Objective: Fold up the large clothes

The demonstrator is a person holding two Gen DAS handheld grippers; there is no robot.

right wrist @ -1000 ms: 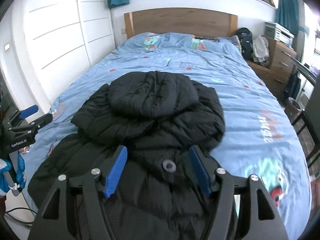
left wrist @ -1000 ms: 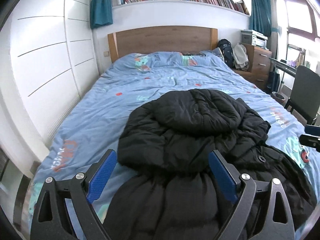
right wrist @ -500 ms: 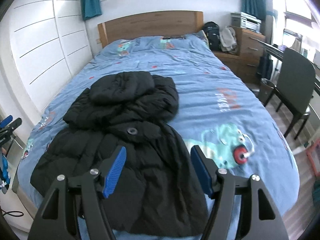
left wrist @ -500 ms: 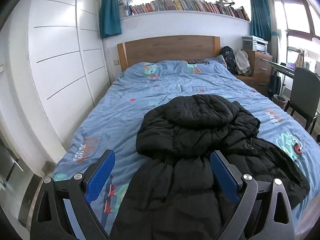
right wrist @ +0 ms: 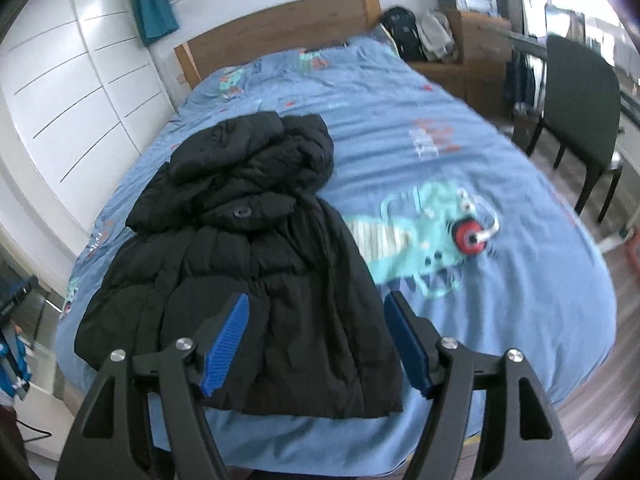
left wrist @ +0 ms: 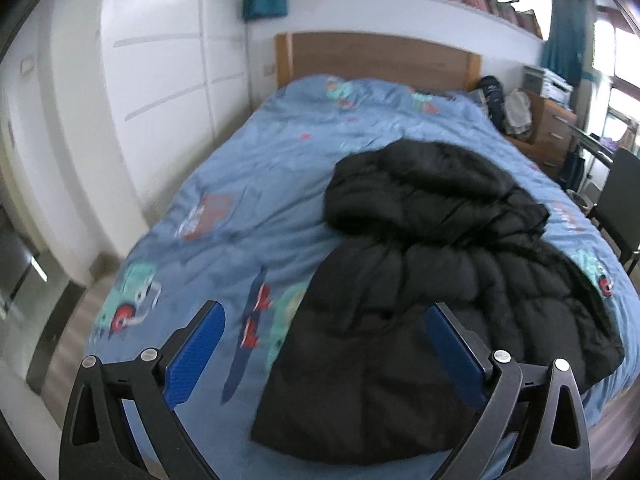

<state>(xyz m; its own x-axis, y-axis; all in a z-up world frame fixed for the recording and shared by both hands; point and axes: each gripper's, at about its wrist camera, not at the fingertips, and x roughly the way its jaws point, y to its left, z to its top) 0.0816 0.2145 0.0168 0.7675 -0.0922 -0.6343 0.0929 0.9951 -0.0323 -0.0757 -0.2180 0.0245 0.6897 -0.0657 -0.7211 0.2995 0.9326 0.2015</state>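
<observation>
Only one black jacket [left wrist: 432, 264] [right wrist: 256, 248], on bed [left wrist: 256, 184] [right wrist: 460, 160] near foot edge, hood toward headboard. Two grippers: left gripper [left wrist: 324, 344] jaws apart, holds nothing; right gripper [right wrist: 316, 336] same. One chair [right wrist: 580, 92] beside bed.

The puffer jacket [right wrist: 256, 264] is plain black with quilted seams, lying on a light blue bedspread [right wrist: 460, 152] printed with teal cartoon creatures, red wheels and what looks like orange-red lettering, though blur hides the words. Both grippers are black with blue pads [left wrist: 196, 354]; the headboard [left wrist: 380, 62] is brown wood, the curtains [right wrist: 154, 4] teal, the wardrobe [right wrist: 76, 92] white.
</observation>
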